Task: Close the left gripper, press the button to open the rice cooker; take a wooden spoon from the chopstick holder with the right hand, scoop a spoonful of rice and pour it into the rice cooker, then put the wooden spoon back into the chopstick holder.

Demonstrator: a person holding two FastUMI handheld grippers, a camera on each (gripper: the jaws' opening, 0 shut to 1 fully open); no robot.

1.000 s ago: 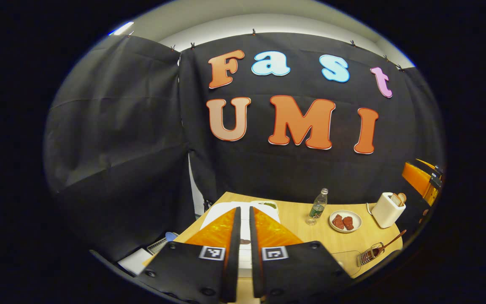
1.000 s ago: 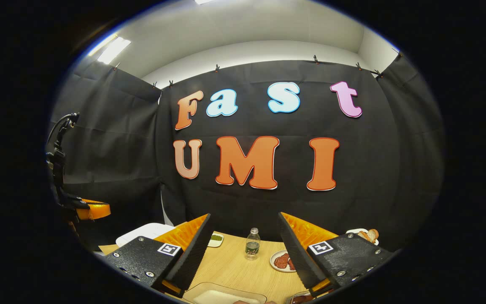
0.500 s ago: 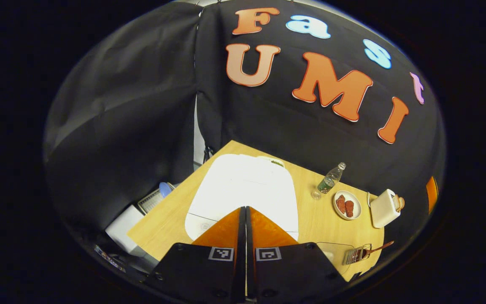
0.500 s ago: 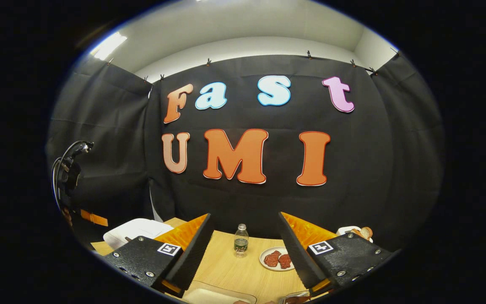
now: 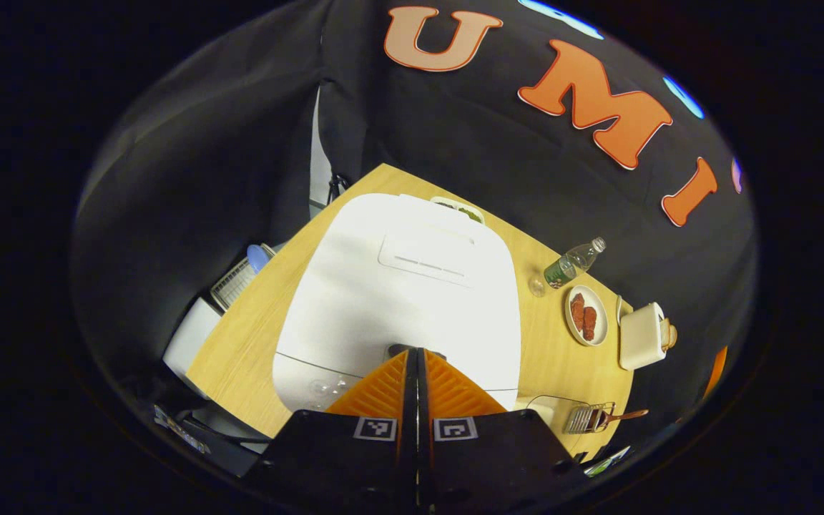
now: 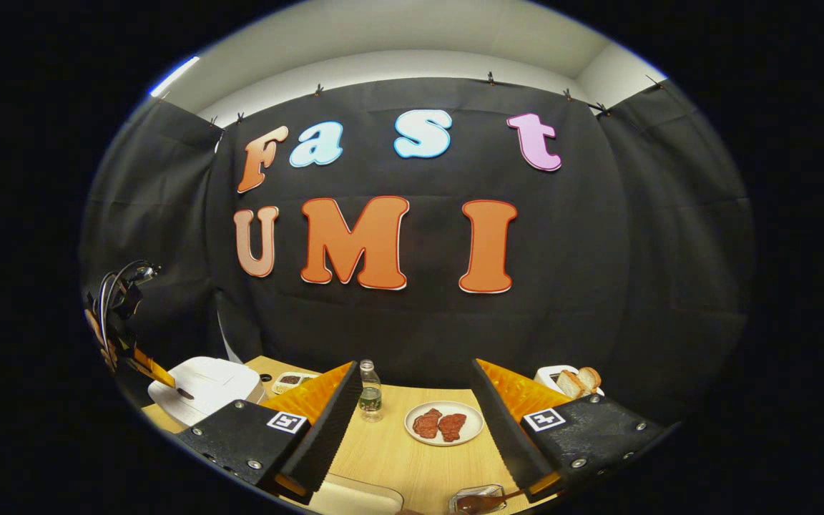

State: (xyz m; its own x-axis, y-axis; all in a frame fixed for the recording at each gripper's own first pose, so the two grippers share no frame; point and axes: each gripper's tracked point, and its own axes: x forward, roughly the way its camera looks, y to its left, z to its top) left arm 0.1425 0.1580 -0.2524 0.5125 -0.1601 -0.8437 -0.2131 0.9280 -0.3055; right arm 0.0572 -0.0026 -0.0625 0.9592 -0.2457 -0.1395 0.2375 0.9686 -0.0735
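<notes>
You held the left gripper [image 5: 417, 355] with its two fingers pressed together, no gap between them and nothing between them, and it pointed down at the front edge of the rice cooker [image 5: 398, 300]. The tips were at a small dark button [image 5: 406, 349] on the lid; I cannot tell if they touched it. The rice cooker was white, its lid was closed, and it stood on the wooden table [image 5: 254, 336] at the left side. In the left gripper view, the chopstick holder [image 5: 587, 418] stood near the front right corner of the table, and the wooden spoon [image 5: 623, 415] lay in it with the handle sticking out to the right. Beside the holder was a clear container [image 5: 548, 409]. Farther back were a plate [image 5: 587, 316] with red pieces, a bottle [image 5: 573, 259] and a toaster [image 5: 641, 335]. You held the right gripper [image 6: 412, 400] wide open and empty, above the table and facing the black wall. Between its fingers you could see the same bottle [image 6: 369, 392] and plate [image 6: 444, 423], and the rice cooker [image 6: 204, 383] was at the left, with the left gripper [image 6: 169, 386] above its front edge.
</notes>
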